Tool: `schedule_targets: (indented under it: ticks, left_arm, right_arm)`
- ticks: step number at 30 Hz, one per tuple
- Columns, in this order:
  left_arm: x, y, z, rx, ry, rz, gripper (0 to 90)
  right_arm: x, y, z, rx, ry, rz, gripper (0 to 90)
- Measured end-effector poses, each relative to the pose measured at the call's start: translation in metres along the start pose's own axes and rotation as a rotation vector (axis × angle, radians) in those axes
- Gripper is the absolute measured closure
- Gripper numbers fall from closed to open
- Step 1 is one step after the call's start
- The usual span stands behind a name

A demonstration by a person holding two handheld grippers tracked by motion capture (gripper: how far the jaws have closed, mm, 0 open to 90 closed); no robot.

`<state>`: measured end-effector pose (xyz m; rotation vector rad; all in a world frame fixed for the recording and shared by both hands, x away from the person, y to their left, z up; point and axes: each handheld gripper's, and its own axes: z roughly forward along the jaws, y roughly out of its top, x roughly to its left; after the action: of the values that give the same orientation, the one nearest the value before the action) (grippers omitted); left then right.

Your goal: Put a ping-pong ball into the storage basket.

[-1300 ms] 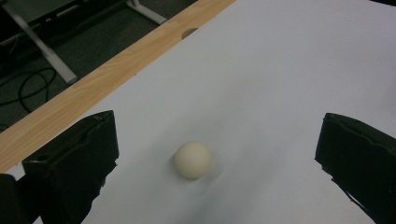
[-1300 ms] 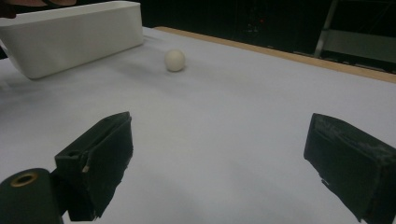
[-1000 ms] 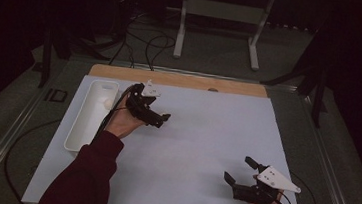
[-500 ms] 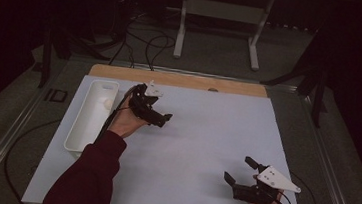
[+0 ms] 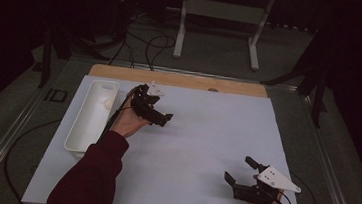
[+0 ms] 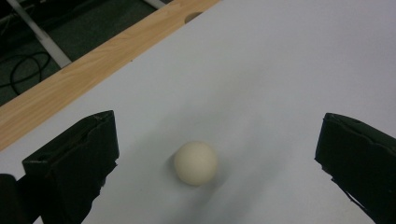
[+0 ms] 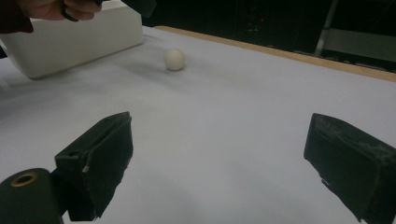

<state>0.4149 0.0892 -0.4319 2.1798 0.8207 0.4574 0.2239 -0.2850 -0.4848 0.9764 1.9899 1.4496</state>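
My left hand-held gripper [image 6: 215, 154] hangs over the white sheet [image 5: 204, 149] on the bench, jaws spread wide, with the cream ball [image 6: 196, 163] lying on the sheet between them and touching neither. In the high view that gripper sits just right of the white tray [image 5: 92, 116]; a second pale ball [image 5: 107, 103] rests inside the tray. My right hand-held gripper [image 5: 242, 174] is well apart from the tray, near the sheet's front edge, jaws open and holding nothing.

Your left tool [image 5: 160, 116] hangs beside the white tray [image 5: 86, 123], jaws apart; your right tool [image 5: 243, 176] rests open near the pale surface's [image 5: 206, 134] front-right corner.
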Motion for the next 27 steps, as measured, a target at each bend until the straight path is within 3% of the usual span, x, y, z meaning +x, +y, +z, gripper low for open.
schedule_targets:
  ticks: [27]
  left_arm:
    - [0.003,-0.006,0.022,0.041,0.017,-0.026,0.2]
  right_arm:
    - [-0.001,0.000,-0.001,-0.005,-0.001,0.007,7.9]
